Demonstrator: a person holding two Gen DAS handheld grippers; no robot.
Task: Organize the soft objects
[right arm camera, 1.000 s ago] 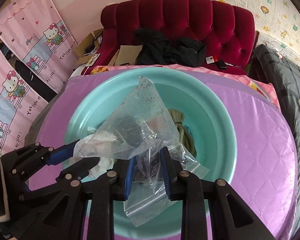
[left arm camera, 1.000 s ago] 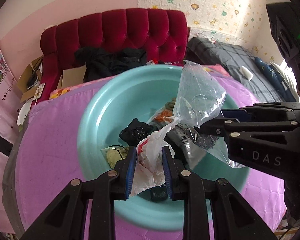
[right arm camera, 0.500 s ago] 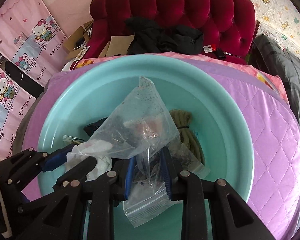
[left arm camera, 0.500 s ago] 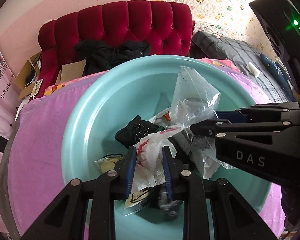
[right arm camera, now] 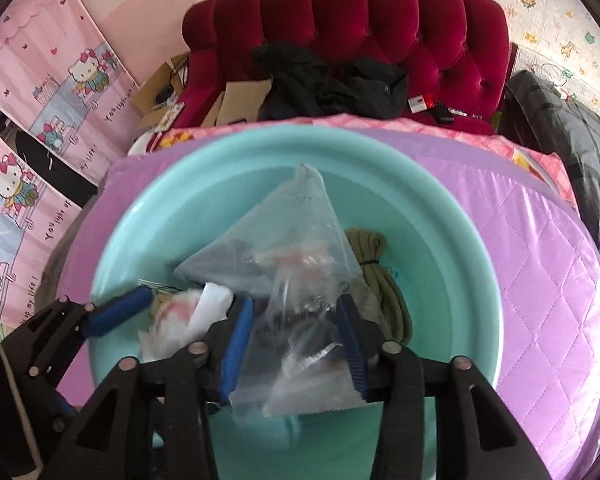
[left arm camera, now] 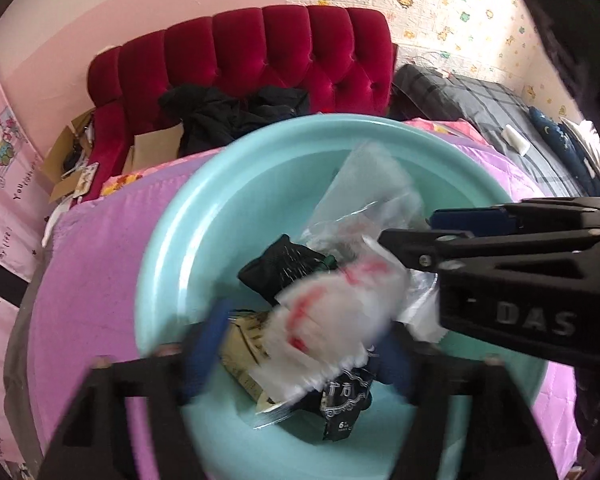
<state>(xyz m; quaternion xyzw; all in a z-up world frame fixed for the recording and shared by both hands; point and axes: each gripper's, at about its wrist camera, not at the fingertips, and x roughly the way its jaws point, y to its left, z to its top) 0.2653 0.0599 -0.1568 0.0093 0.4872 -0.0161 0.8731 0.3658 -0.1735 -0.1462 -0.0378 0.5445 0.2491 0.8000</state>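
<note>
- The clear plastic zip bag (right arm camera: 296,280) is seen between the two blue-padded fingers of the right gripper (right arm camera: 296,344), over the inside of the round turquoise plastic basin (right arm camera: 460,240).
- Its long axis is directed away from the gripper: the pointed corner stands up toward the far rim, and the wide bottom edge hangs at the near side, under the fingers.
- The jaws of the right gripper are spread apart, wider than the bag; whether the pads touch the plastic cannot be told, so the bag is judged as released or almost released.
- The crumpled white plastic bag with red print (left arm camera: 332,312) lies just left of the clear bag, and it is blurred in the left wrist view.
- It is found between the fingers of the left gripper (left arm camera: 300,356), whose jaws are also wide and do not clamp it.
- A black mesh pouch (left arm camera: 280,268) rests just beyond the white bag, and a coiled olive rope (right arm camera: 380,276) lies at the right of the clear bag; both are inside the basin.
- The basin is placed on a quilted purple cover (right arm camera: 540,280).
- For the next move, the right gripper is judged nearer to the clear bag, which lies straight ahead of it.
</note>
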